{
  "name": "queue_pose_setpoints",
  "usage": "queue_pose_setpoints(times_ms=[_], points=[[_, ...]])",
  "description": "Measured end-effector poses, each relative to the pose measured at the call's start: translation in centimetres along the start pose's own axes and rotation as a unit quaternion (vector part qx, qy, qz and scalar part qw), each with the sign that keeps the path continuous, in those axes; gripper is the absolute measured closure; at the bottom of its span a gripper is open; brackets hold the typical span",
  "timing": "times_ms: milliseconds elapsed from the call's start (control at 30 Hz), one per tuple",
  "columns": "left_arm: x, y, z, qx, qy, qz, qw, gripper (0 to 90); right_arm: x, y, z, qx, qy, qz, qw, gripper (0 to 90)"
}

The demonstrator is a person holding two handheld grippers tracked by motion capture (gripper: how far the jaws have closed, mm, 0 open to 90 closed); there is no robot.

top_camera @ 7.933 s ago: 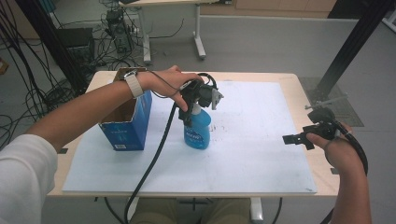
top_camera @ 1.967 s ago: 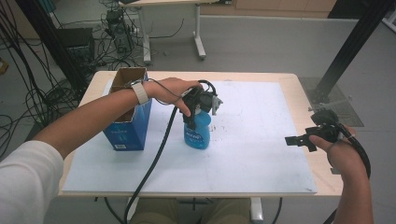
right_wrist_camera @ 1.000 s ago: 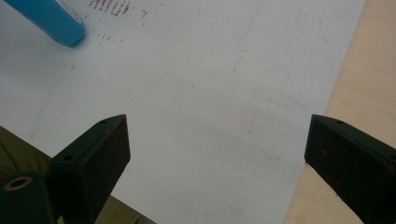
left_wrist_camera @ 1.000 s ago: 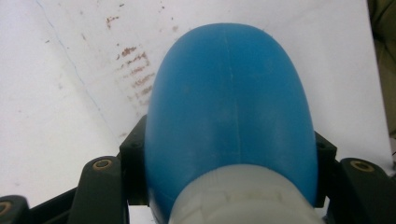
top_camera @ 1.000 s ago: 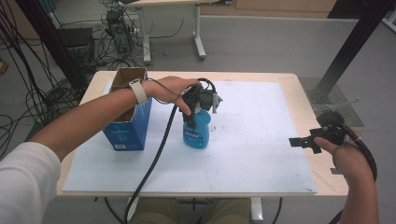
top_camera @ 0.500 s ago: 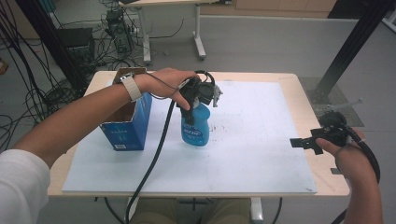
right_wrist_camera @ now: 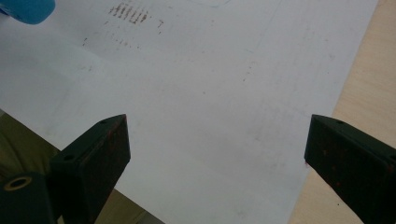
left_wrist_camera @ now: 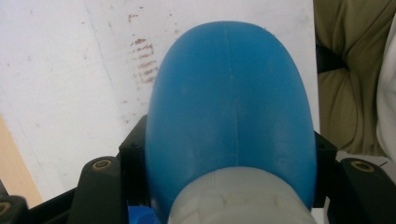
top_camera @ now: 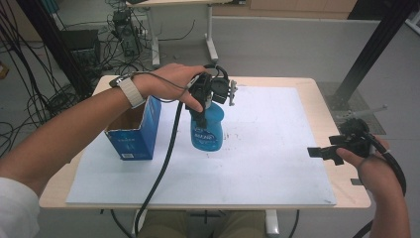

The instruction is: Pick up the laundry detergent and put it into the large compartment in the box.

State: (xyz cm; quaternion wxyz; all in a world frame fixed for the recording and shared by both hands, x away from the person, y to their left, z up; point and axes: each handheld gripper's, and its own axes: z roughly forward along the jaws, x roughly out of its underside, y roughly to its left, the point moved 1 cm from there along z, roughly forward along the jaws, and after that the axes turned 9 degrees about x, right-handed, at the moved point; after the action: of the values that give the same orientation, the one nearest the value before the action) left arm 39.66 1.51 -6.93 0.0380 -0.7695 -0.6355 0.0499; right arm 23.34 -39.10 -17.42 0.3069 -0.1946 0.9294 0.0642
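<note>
Grey floor runs behind the counter [top_camera: 297,87], with black cables and equipment toward eleven o'clock and a dark slanted post at two o'clock. Most of the wooden top is covered by a white sheet [top_camera: 267,158], marked with faint brown smudges near its middle.

At about nine o'clock from the sheet's centre an open blue carton [top_camera: 134,133] stands upright on the sheet's edge, top flaps up. Just beside it, at its three o'clock, is the blue bottle [top_camera: 207,130], upright with its label facing the near edge; whether its base rests on the sheet or is clear of it cannot be told from the high view.

From seven o'clock the person's left forearm, with a pale wrist strap, reaches across above the carton to the left gripper [top_camera: 203,113], which comes down on the bottle from above. Its jaws are clamped on the bottle's neck below the white cap: in the left gripper view the blue shoulder [left_wrist_camera: 231,107] swells between the two black jaws, pressed on both sides, with the sheet beneath. A thick black cable trails from this gripper to the near edge.

Well apart, at four o'clock, over the counter's right edge, the right gripper [top_camera: 319,152] points toward the sheet. Its jaws stand wide apart with nothing between them, seen plainly in the right gripper view [right_wrist_camera: 217,154].
</note>
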Motion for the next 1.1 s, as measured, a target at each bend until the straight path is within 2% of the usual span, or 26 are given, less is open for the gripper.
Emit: queue_pose_setpoints(times_ms=[33,67,133,167,200,367,400,467,600,667,700,767,800,867,900,933,1100], points=[[0.0,0.0,0.0,0.0,0.0,0.0,1.0,38.0,0.0,0.0,0.0,0.0,0.0,0.0,1.0,6.7],[0.0,-0.4,-0.4,-0.002,0.0,-0.011,0.9999,38.0,0.0,0.1,-0.1,-0.001,-0.002,-0.002,1.0,6.7],[-0.1,-0.5,-0.6,-0.003,-0.001,-0.017,0.9999,38.0,0.0,0.1,-0.1,-0.002,-0.003,-0.003,1.0,6.7],[-0.1,-0.7,-0.9,-0.003,0.0,-0.028,0.9996,37.9,-0.1,0.3,-0.1,0.001,-0.004,-0.007,1.0,7.5],[-0.1,-0.7,-0.9,-0.003,0.0,-0.028,0.9996,38.0,-0.1,0.3,-0.1,0.001,-0.004,-0.007,1.0,7.5],[0.1,-1.2,-1.9,-0.007,-0.006,-0.064,0.9979,37.9,-0.2,0.5,-0.1,-0.001,-0.007,-0.013,0.9999,7.5],[0.4,-1.5,-2.4,-0.01,-0.013,-0.083,0.9964,37.9,-0.3,0.5,0.0,-0.002,-0.005,-0.015,0.9999,7.5],[0.6,-1.6,-2.6,-0.009,-0.017,-0.089,0.9958,37.9,-0.3,0.5,0.0,-0.002,-0.005,-0.017,0.9998,7.5],[1.1,-1.8,-3.5,-0.002,-0.027,-0.121,0.9923,37.9,-0.5,0.6,0.1,-0.005,-0.005,-0.023,0.9997,7.5],[1.1,-2.3,-4.0,-0.005,-0.025,-0.136,0.9903,37.9,-0.8,0.6,0.2,-0.007,-0.004,-0.027,0.9996,7.5],[1.1,-2.3,-4.0,-0.005,-0.025,-0.136,0.9903,37.9,-0.8,0.6,0.2,-0.007,-0.004,-0.027,0.9996,7.5],[1.0,-2.7,-4.3,-0.008,-0.022,-0.153,0.9879,37.9,-1.3,0.7,0.2,-0.008,-0.005,-0.034,0.9994,7.5],[1.0,-2.7,-4.3,-0.008,-0.022,-0.153,0.9879,38.0,-1.3,0.7,0.2,-0.008,-0.005,-0.034,0.9994,7.5],[0.9,-2.7,-4.6,-0.007,-0.021,-0.166,0.9859,37.9,-1.6,0.8,0.2,-0.01,-0.008,-0.04,0.9991,7.5],[1.1,-2.8,-4.9,-0.007,-0.025,-0.181,0.9831,37.9,-1.8,0.8,0.2,-0.011,-0.009,-0.043,0.999,7.5],[1.1,-2.8,-4.9,-0.007,-0.025,-0.181,0.9831,37.9,-1.8,0.8,0.2,-0.011,-0.009,-0.043,0.999,7.5],[1.8,-3.0,-5.7,-0.005,-0.037,-0.23,0.9724,38.0,-2.3,0.9,0.2,-0.013,-0.015,-0.05,0.9986,7.6]])
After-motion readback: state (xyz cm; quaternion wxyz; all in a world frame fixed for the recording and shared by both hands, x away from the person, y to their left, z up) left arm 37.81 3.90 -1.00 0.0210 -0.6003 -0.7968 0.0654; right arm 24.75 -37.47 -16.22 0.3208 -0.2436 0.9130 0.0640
